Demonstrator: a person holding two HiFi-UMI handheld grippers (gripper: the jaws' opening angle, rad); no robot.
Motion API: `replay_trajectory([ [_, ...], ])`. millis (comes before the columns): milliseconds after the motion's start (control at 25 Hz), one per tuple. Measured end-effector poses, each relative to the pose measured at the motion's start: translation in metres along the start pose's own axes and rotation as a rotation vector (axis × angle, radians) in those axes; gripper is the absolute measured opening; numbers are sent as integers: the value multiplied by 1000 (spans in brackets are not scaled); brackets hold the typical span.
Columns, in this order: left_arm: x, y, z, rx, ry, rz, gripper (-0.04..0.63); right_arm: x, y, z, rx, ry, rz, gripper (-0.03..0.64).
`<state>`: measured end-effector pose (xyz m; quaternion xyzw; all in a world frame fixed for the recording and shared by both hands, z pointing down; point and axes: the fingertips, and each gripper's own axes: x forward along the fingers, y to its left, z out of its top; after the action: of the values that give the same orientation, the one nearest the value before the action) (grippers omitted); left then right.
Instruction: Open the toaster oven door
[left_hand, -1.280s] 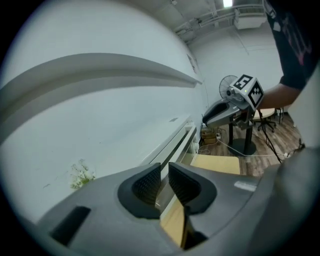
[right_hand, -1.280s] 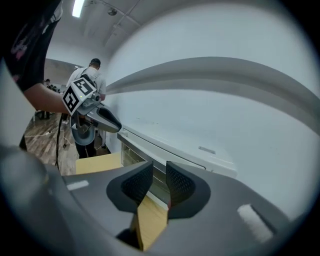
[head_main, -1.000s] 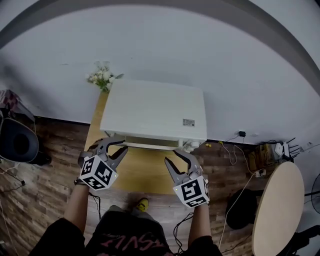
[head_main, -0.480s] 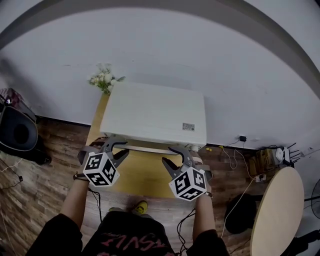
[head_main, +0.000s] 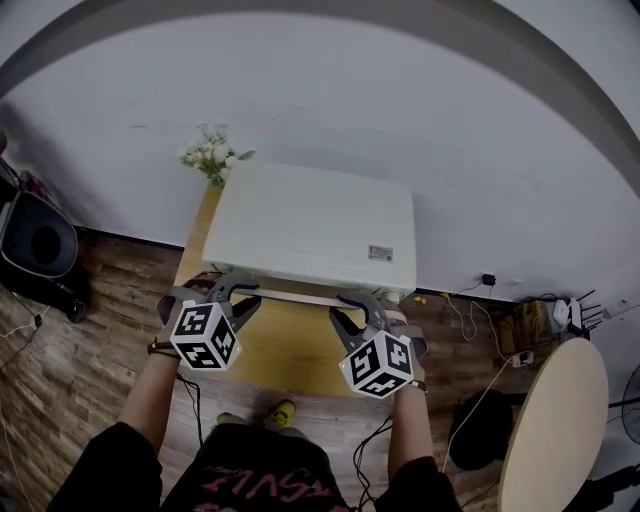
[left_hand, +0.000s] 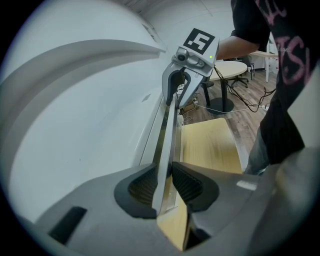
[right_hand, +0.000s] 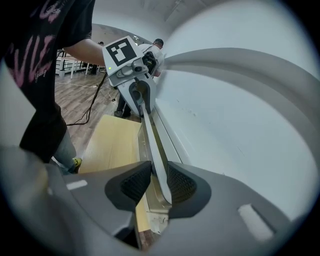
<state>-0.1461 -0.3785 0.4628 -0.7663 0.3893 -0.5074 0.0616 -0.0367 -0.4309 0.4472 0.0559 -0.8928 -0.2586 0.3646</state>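
Observation:
A white toaster oven (head_main: 310, 225) stands on a wooden table (head_main: 290, 350), its door closed. A long pale handle (head_main: 295, 289) runs across the top front of the door. My left gripper (head_main: 232, 290) holds the handle's left end; in the left gripper view the bar (left_hand: 167, 135) lies between the ribbed pads of this gripper (left_hand: 163, 182), which press on it. My right gripper (head_main: 352, 305) holds the right end, and in its own view the bar (right_hand: 152, 140) is pinched in the gripper (right_hand: 159, 182). Both sets of jaws have just been closing on the handle.
White flowers (head_main: 212, 155) stand at the oven's back left corner, against the wall. A round pale table (head_main: 555, 420) is at the right, with cables (head_main: 480, 300) on the wood floor beside it. A dark round object (head_main: 40, 245) sits at the left.
Both grippers have rolled a little and settled against the oven's front. Their jaws spread wider half a second ago and are now narrower round the handle.

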Motion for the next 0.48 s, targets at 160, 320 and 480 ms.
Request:
replay_trajectory([
  [160,1,-1,-1,14,13,-9,100,1,1,0,-20,3,8,112],
  [320,0,-4,-1,9,10,-11,98,-1,4,-1,-24,6,7,110],
  [480,-1,-6,-1,9,4,-10,97,-1,8,-1,-40,8,4,109],
])
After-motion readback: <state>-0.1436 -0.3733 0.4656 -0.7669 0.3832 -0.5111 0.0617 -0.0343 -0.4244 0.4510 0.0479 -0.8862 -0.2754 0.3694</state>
